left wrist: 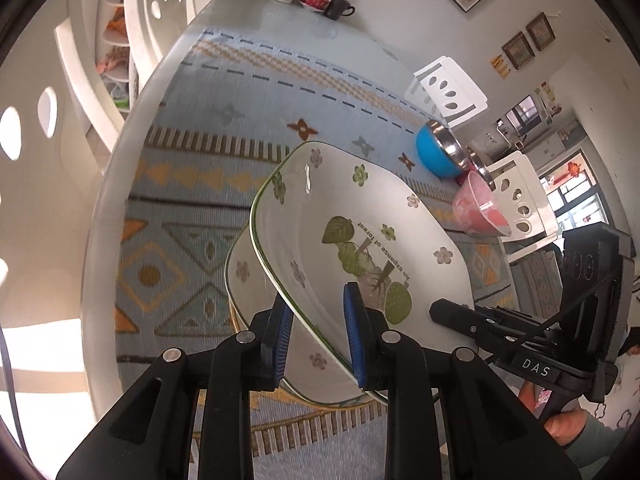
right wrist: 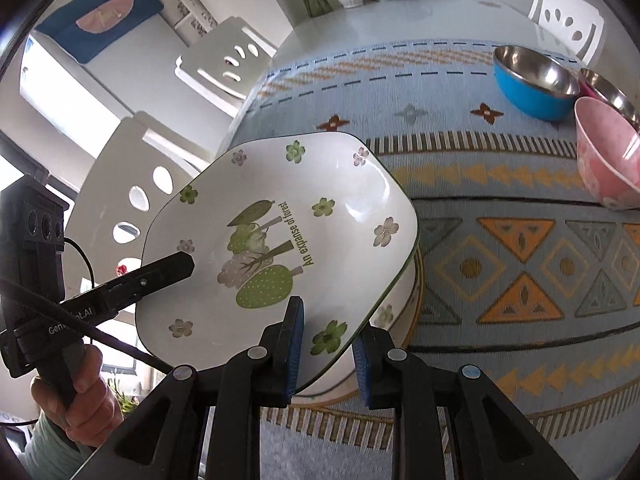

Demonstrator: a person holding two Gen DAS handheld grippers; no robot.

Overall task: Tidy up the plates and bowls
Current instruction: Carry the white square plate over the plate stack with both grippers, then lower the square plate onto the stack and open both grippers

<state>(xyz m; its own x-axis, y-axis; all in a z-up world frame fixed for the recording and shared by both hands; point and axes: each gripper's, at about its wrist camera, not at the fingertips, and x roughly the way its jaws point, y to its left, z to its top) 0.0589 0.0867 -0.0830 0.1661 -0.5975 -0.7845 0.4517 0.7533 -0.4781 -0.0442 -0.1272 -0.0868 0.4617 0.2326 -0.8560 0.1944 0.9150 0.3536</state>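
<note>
The square plate is held tilted in the air, pinched at its rim from two sides. The left hand-held gripper is clenched on the near edge, one blue pad under the rim and one on the painted face. The right hand-held gripper bites the opposite edge the same way.

Directly beneath the lifted plate, just ahead of both hand-held grippers, a second plate of the same pattern rests on the worktop. Further ahead, to the right of the right hand-held gripper, stand a blue bowl and a pink bowl, with another steel-lined bowl behind the pink one.

The plate looks like glazed ceramic: stiff, fairly heavy, glossy and so probably slippery under the pads, and it would chip or break if dropped. The raised rim is the sensible hold, with the two grips opposite each other to share the weight. Lowering it level onto its twin should avoid a hard knock.
</note>
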